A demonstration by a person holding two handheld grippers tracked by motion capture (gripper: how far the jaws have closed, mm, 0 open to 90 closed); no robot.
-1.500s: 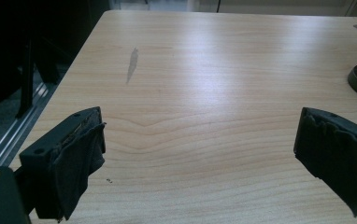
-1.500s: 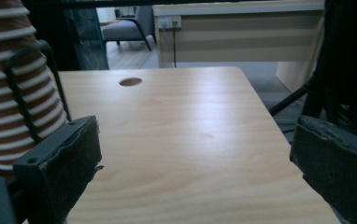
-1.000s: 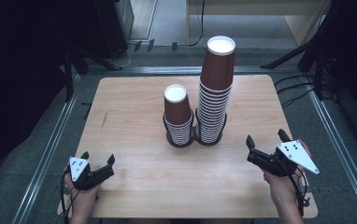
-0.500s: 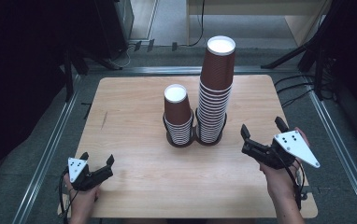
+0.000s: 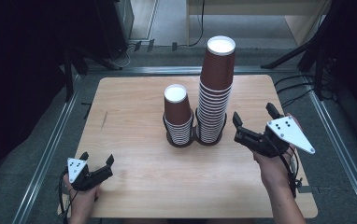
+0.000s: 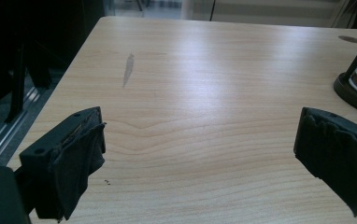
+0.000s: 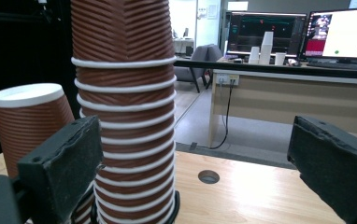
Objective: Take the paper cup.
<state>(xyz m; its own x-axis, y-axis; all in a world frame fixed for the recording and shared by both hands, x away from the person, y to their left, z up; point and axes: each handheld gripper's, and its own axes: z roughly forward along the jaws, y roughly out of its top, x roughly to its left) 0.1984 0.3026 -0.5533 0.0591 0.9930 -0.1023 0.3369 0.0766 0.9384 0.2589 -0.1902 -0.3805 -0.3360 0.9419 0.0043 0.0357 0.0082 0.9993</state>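
Right hand-held gripper spread, empty, beside the tall cup stack.
Stack stands mid-worktop, touching the short cup stack; paper cups judged light, crushable, ribbed for grip: pinch the top cup gently. Left hand-held gripper spread, idle.

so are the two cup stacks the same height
No, in the high view the right stack rises well above the left stack, with many more cups nested in it.

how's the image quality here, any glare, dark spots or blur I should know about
High view: the wooden table is evenly lit, the surroundings nearly black. Left gripper view: a broad pale sheen on the tabletop, near jaws soft. Right gripper view: the tall cup stack is sharp, the monitors behind glare bright.
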